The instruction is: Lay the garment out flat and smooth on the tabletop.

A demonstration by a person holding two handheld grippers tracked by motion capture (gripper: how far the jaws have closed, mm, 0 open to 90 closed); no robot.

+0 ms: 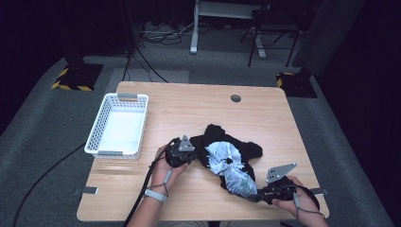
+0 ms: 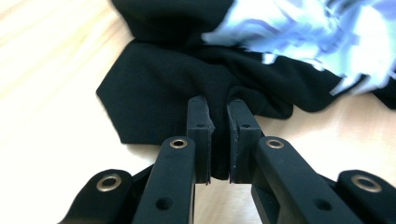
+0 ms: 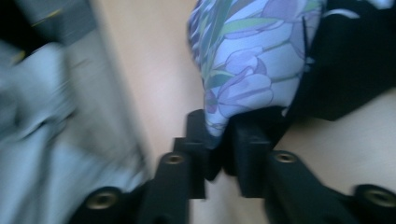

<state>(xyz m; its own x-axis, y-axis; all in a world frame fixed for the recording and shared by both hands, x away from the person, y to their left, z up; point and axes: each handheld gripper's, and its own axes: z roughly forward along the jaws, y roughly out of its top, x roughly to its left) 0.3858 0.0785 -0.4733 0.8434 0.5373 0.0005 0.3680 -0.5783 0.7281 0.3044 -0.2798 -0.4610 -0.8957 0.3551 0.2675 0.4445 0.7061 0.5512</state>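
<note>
Both hand-held grippers, left [image 1: 188, 156] and right [image 1: 259, 194], clench the black printed cotton T-shirt [image 1: 230, 158]; we'd lift evenly, keeping it taut.

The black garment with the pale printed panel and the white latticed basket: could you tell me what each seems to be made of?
The black garment with the pale printed panel looks like soft matte knit cloth, likely cotton: it bunches and folds where the left gripper and right gripper pinch it. The white latticed basket looks like moulded plastic, with a rigid, evenly perforated wall.
</note>
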